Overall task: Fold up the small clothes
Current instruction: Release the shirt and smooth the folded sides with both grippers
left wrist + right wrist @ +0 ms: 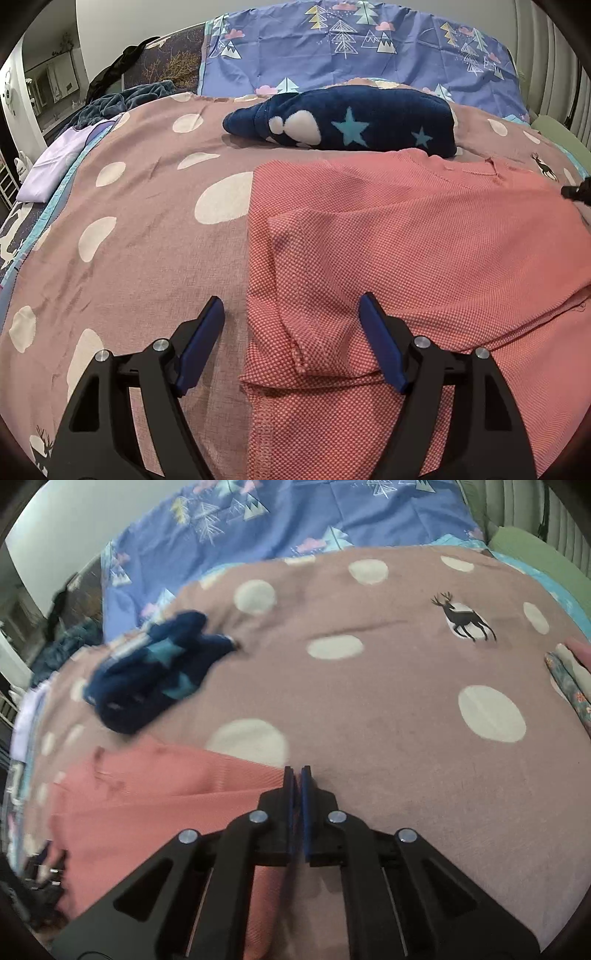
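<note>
The pink knitted garment (424, 240) lies flat on the mauve bedspread with cream dots (147, 229) and fills the right half of the left wrist view; its left part is folded inward, with a sleeve edge lying on top at the lower centre. The left gripper (291, 306) hangs over this folded edge with its blue pads spread wide, and nothing is pinched between them. Behind the garment, at the upper centre, a navy fleece piece with stars (351, 125) lies in a heap. In the right wrist view the right gripper (297, 771) has its pads pressed almost together at the right border of the pink garment; no cloth is visible between them. This view is blurred on its left side. A deer print (463, 618) is at the upper right of the bedspread.
</note>
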Tool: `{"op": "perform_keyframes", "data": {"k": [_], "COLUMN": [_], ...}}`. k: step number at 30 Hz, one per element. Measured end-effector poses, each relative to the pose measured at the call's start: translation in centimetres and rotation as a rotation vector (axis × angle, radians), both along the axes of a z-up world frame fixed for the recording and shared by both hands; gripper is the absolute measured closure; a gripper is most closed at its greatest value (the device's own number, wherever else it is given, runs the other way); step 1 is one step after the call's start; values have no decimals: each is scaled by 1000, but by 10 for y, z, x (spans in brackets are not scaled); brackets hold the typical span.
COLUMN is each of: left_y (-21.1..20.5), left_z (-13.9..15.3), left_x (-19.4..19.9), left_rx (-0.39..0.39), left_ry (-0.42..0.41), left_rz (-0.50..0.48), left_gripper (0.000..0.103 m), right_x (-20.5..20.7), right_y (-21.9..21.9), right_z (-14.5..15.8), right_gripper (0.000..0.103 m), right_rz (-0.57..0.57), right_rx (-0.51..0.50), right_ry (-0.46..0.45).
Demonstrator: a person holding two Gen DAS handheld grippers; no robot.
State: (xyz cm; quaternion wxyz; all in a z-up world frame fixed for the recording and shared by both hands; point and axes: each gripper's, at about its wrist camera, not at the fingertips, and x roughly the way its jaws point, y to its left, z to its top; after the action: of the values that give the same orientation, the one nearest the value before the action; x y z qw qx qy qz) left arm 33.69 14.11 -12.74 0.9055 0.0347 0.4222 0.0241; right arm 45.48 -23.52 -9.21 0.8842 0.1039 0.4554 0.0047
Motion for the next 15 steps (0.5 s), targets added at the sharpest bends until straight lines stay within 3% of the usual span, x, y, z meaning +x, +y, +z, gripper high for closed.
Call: {"op": "perform_keyframes", "data": {"k": [2,4,8,9,10,12,13,14,15], "left_y": [0,0,0,0,1,3,4,6,8], "left_z": [0,0,0,0,0,0,0,0,-1], "left_x": [0,0,0,0,0,0,0,0,0], "left_rx": [-2,-3,-3,-2,-3,-8,-13,-25,-37], "left_ry": [0,0,1,1,2,2,3,4,5], "left_rz": [0,0,1,3,5,9,16,20,22], "left_gripper": [27,26,26,25,24,22,19,18,17], "right_x": [-16,-39,-124,-140,-154,-157,-149,-145,-142], "right_y": [1,6,45,58,74,86,79,66,50], "right_z": [8,19,38,35,27,3,-20,-31,-36], "right_gripper": [80,81,88,90,90,91,91,92,94], "right_rz": [-37,-22,285,362,414,369,283,242,218], "right_rx": [-70,-92,21,20,-44,-225,-313,-269,-163], "right_ry": [-80,-148,-225,-214,-200,-175,-133,-124,-116]}}
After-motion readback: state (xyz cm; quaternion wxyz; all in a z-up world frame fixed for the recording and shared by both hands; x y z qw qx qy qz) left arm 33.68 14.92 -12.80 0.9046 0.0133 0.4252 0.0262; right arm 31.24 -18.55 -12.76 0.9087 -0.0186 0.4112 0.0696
